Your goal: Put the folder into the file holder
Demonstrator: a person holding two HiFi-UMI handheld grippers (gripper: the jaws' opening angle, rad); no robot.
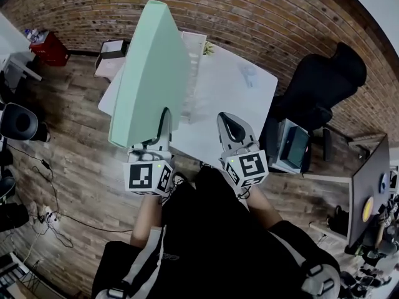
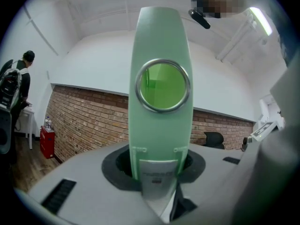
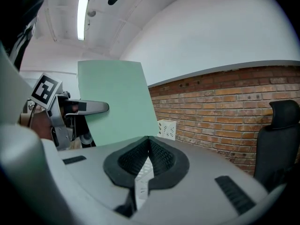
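Note:
My left gripper (image 1: 164, 124) is shut on the lower edge of a pale green folder (image 1: 151, 73) and holds it upright above the near left part of the white table (image 1: 237, 104). In the left gripper view the folder's spine (image 2: 161, 50), with its round finger hole, rises straight up from between the jaws of the left gripper (image 2: 159, 170). The white perforated file holder (image 1: 194, 58) stands on the table just behind the folder, also visible in the right gripper view (image 3: 167, 129). My right gripper (image 1: 232, 128) is shut and empty beside the folder (image 3: 117, 102); its jaws meet in the right gripper view (image 3: 148, 143).
A black office chair (image 1: 324, 86) stands right of the table, with a computer case (image 1: 293, 145) on the floor and a monitor (image 1: 368, 192) further right. A red box (image 1: 50, 48) and cables lie on the wooden floor at left. A person (image 2: 16, 88) stands far off.

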